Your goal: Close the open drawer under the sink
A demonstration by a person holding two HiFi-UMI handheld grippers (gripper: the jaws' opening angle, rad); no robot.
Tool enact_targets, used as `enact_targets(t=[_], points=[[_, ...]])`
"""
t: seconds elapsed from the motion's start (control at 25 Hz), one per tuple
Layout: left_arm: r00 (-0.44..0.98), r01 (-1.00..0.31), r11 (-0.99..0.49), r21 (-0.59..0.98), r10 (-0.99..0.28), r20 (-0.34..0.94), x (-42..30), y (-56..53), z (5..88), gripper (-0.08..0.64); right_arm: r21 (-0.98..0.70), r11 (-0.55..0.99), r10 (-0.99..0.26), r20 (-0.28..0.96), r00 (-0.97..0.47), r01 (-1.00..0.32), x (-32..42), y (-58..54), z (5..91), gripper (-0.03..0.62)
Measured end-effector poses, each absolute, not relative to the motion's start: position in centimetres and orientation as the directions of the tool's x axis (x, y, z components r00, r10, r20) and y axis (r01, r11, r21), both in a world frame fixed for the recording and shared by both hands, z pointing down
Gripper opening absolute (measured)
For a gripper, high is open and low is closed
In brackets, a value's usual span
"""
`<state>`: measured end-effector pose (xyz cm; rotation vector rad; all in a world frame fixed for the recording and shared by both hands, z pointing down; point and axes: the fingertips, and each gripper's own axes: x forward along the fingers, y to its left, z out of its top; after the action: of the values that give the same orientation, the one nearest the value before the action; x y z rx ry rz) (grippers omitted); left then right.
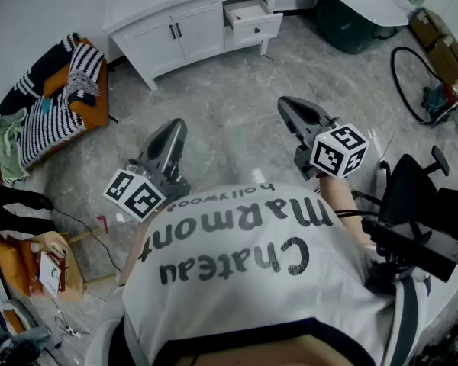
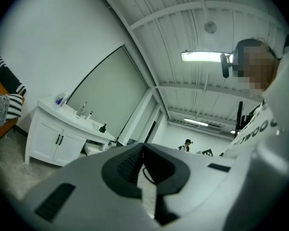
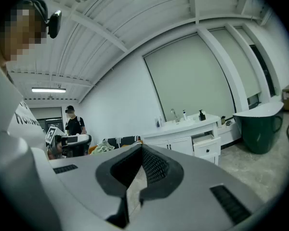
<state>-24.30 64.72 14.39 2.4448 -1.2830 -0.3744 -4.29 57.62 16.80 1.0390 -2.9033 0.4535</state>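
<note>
Drawer (image 1: 252,15) open in white sink cabinet (image 1: 185,30), far ahead. Left gripper (image 1: 174,128), right gripper (image 1: 288,107): jaws together, empty.

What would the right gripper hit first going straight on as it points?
Ahead of the right gripper the floor looks free; first comes the sink cabinet, probably its doors left of the open drawer. Depth is unclear.

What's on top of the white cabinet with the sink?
On the cabinet: a tap, a small white bottle, a dark pump bottle, and more bottles at the left end. The inside of the sink is hidden from this low angle.
</note>
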Motion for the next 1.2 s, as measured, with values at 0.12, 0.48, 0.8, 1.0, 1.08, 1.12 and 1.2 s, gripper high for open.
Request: enact_targets(t=[0.12, 0.48, 0.8, 1.0, 1.08, 1.12, 1.2], points=[[0.551, -0.738, -0.526, 0.424, -0.831, -0.072, -24.4, 64.7, 14.4, 0.009, -0.260, 0.738, -0.616, 0.118, -0.779, -0.623, -4.3, 57.6, 16.8, 0.011], [0.546, -0.728, -0.528, 0.437, -0.832, -0.095, -24.9, 64.5, 14.2, 0.009, -0.288, 0.736, -0.620, 0.076, -0.781, -0.612, -4.1, 57.8, 16.4, 0.011], [0.560, -0.746, -0.543, 0.385, -0.825, -0.078, -24.0, 63.7, 14.4, 0.009, -0.336, 0.737, -0.625, -0.006, -0.781, -0.587, -2.8, 57.1, 16.0, 0.012], [0.589, -0.729, -0.555, 0.402, -0.807, -0.046, -23.6, 62.0, 15.4, 0.009, -0.341, 0.731, -0.623, 0.021, -0.782, -0.591, -3.5, 55.3, 16.9, 0.012], [0.613, -0.711, -0.585, 0.389, -0.788, -0.064, -23.4, 60.5, 14.8, 0.009, -0.335, 0.725, -0.633, 0.017, -0.774, -0.601, -3.4, 54.1, 16.6, 0.012], [0.625, -0.704, -0.600, 0.381, -0.777, -0.068, -23.3, 59.6, 14.6, 0.009, -0.340, 0.717, -0.645, 0.010, -0.764, -0.609, -3.2, 53.3, 16.4, 0.012], [0.648, -0.688, -0.621, 0.375, -0.759, -0.068, -23.3, 57.4, 14.6, 0.009, -0.367, 0.686, -0.677, -0.003, -0.736, -0.629, -2.7, 51.7, 16.3, 0.012]])
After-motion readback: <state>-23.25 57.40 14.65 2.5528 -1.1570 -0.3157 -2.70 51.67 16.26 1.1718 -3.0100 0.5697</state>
